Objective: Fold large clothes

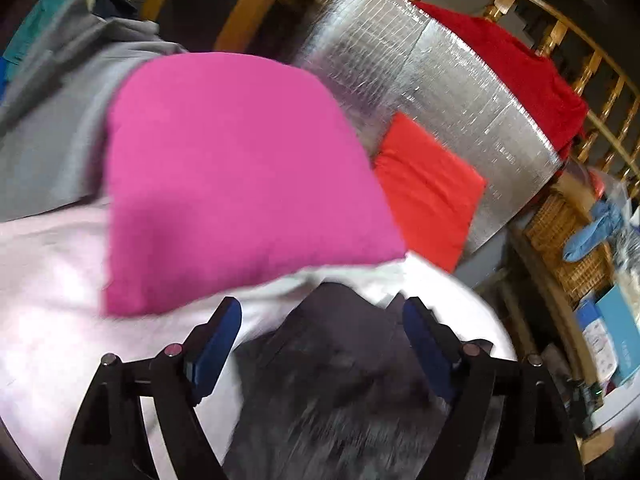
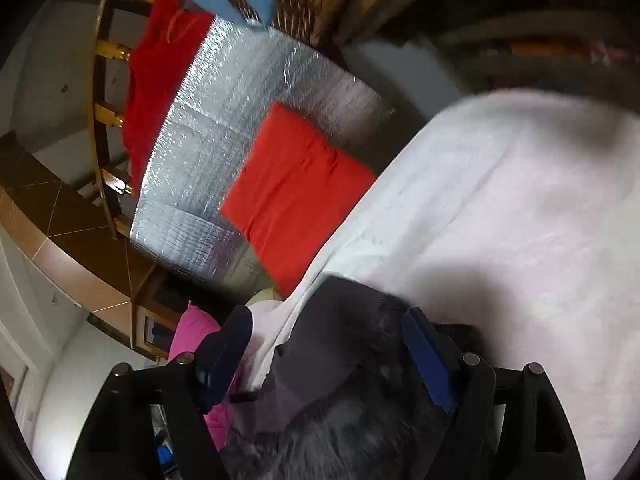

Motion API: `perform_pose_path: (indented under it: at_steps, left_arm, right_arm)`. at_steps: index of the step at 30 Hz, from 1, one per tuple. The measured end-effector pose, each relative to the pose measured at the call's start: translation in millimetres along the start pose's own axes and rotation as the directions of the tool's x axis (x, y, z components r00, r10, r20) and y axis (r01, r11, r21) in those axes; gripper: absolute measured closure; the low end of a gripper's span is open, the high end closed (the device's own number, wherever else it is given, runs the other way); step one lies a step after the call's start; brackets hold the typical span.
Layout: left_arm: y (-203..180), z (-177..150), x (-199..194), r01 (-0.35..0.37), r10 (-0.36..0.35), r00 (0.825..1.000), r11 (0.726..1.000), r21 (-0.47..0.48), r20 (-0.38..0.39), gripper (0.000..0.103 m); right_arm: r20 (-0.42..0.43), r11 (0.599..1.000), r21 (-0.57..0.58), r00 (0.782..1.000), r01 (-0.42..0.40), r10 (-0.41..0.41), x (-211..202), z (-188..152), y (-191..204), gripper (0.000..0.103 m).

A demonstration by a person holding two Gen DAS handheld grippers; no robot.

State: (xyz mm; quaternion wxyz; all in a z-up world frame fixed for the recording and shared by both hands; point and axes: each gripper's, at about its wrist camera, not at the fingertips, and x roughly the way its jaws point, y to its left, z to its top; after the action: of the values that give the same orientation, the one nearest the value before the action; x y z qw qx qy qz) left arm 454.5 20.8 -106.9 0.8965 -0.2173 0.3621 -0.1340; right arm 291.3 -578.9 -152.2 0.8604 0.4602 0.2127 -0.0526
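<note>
A dark grey garment [image 1: 340,380] lies bunched on a white sheet [image 1: 60,300]. It sits between the spread blue pads [image 1: 216,344] of my left gripper [image 1: 322,344], which is open with neither pad pressing on the cloth. In the right wrist view the same grey garment [image 2: 332,340] lies between the wide-apart pads [image 2: 428,356] of my right gripper [image 2: 328,352], also open. The picture is blurred around the cloth. A folded red garment [image 1: 428,200] [image 2: 296,192] rests on a silver foil mat [image 1: 420,80] [image 2: 240,100] beyond the sheet.
A pink cushion [image 1: 232,176] [image 2: 192,332] lies on the white sheet [image 2: 500,220] just ahead of the left gripper. Grey cloth [image 1: 60,120] is heaped at the left. Another red garment [image 1: 520,72] hangs by a wooden railing [image 1: 592,92]. A wicker basket [image 1: 560,232] stands at the right.
</note>
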Motion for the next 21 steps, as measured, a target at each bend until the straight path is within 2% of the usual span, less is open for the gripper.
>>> perform_pose_path:
  at_steps: [4,7,10,14,15,16,18,19,21]
  left_arm:
    - [9,-53,-18,-0.112,0.113,0.988,0.994,0.01,-0.106,0.019]
    - [24,-87,-9,-0.115,0.102,0.978,0.991,-0.063,-0.181,0.019]
    - [37,-99,15,-0.173,0.136,0.954,0.978,-0.119,-0.268,0.019]
    - [45,-104,40,-0.111,0.048,0.949,0.976,-0.189,-0.31,0.019]
    - [46,-103,48,-0.05,-0.021,0.95,0.974,-0.219,-0.312,0.019]
    - [46,-101,52,-0.015,-0.062,0.947,0.971,-0.237,-0.315,0.019]
    - [48,-100,60,0.018,-0.106,0.943,0.962,-0.272,-0.315,0.019]
    - [48,-100,63,0.042,-0.135,0.941,0.957,-0.288,-0.31,0.019]
    - [46,-101,68,0.077,-0.176,0.932,0.951,-0.299,-0.317,0.02]
  right_arm:
    - [-0.093,0.984,-0.112,0.985,0.137,-0.148,-23,-19,-4,0.022]
    - [-0.198,0.971,-0.144,0.956,0.192,-0.219,-16,-37,-20,0.022]
    - [-0.234,0.962,-0.149,0.937,0.228,-0.259,-9,-47,-43,0.022]
    - [-0.334,0.977,-0.12,0.92,0.175,-0.206,17,-59,-62,0.022]
    - [-0.35,0.98,-0.119,0.917,0.157,-0.19,22,-61,-62,0.022]
    - [-0.35,0.982,-0.121,0.92,0.143,-0.177,25,-63,-61,0.022]
    - [-0.356,0.987,-0.129,0.925,0.092,-0.132,33,-69,-56,0.022]
    - [-0.378,0.988,-0.134,0.918,0.075,-0.12,40,-74,-53,0.02]
    - [-0.353,0.971,-0.217,0.919,0.102,-0.176,45,-82,-41,0.017]
